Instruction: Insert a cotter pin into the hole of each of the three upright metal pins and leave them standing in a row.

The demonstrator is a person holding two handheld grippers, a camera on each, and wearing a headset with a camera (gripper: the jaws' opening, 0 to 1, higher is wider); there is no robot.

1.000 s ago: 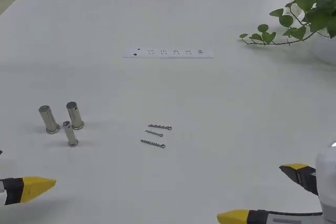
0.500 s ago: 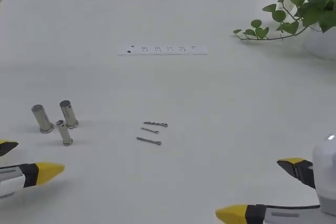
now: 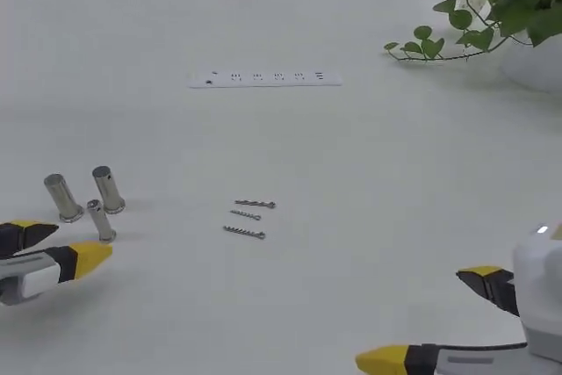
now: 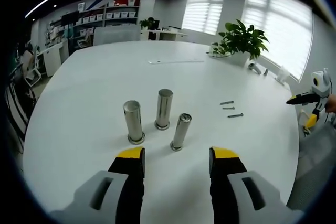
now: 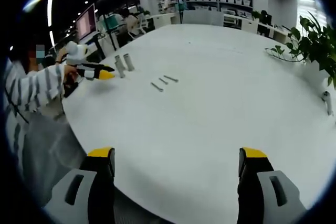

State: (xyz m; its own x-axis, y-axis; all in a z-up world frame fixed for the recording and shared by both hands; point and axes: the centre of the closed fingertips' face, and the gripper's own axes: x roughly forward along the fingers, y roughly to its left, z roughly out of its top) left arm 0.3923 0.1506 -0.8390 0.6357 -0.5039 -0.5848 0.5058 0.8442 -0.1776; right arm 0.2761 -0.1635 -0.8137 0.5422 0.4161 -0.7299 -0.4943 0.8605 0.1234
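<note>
White bench carried everything. At the lower right, the right claw gaped wide and empty. At the lower left, the left claw stood open just beside three upright metal pins. Three cotter pins lay loose near centre, well apart from them. Farther up sat a power strip, with a plant at the upper right.

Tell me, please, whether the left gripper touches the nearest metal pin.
Apart: the left gripper view shows a gap between left gripper and nearest metal pin.
</note>
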